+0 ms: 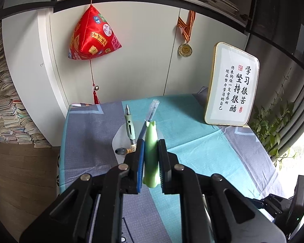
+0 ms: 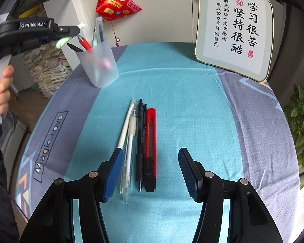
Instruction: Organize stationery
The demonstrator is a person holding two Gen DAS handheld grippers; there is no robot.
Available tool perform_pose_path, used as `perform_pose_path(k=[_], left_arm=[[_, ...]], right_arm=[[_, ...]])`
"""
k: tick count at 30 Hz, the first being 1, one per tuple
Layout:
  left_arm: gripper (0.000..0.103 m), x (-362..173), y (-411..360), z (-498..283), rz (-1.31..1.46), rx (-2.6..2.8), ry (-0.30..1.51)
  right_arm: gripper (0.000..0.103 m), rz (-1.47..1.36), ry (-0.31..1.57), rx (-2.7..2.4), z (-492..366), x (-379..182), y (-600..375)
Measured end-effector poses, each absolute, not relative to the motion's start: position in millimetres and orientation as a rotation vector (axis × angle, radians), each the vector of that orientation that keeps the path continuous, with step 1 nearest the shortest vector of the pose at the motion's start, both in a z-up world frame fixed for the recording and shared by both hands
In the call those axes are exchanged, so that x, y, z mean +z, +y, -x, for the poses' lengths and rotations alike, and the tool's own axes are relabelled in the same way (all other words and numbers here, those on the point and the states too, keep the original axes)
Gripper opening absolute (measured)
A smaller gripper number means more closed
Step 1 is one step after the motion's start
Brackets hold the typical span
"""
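Several pens are already stood in the translucent cup (image 2: 97,62), and a pale green pen (image 1: 151,151) is clenched in the left gripper (image 1: 151,158) above it. The right gripper (image 2: 150,174), released, is held over four items left: white pen (image 2: 124,129), clear pen (image 2: 128,151), black pen (image 2: 139,141), red utility knife (image 2: 151,141). The surface (image 2: 192,101) is draped in blue-grey cloth; a framed calligraphy sign (image 2: 235,26) and red hanging ornament (image 2: 117,2) are seen behind.

My grippers are black plastic with silver pivot screws; right gripper (image 2: 150,170) has textured blue pads (image 2: 113,174), left gripper (image 2: 76,32) says GenRobot.AI at ten o'clock. Black sleeve (image 2: 0,202).
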State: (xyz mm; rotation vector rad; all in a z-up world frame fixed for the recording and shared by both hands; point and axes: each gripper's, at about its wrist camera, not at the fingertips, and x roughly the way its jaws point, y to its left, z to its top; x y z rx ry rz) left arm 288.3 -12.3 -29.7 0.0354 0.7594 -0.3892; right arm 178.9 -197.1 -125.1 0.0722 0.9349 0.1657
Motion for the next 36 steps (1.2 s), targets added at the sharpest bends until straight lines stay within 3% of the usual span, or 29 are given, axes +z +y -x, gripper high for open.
perform_pose_path(k=[9, 18, 29, 36], left_arm=[[0.011, -17.1, -5.0, -294.6, -0.01, -0.382, 0.741], [0.011, -53.0, -8.0, -325.2, 0.023, -0.353, 0.844], [0.011, -50.5, -11.0, -334.4, 0.024, -0.324, 0.816], [0.018, -41.8, 1.8, -320.9, 0.103, -0.346, 0.796]], right_arm=[[0.058, -0.139, 0.94, 0.161, -173.9, -131.4, -213.2], [0.058, -0.125, 0.954, 0.157, -170.4, -132.3, -216.1], [0.058, -0.144, 0.939, 0.157, -166.8, -128.1, -219.6], [0.058, -0.151, 0.936, 0.163, -169.3, -129.0, -221.5]])
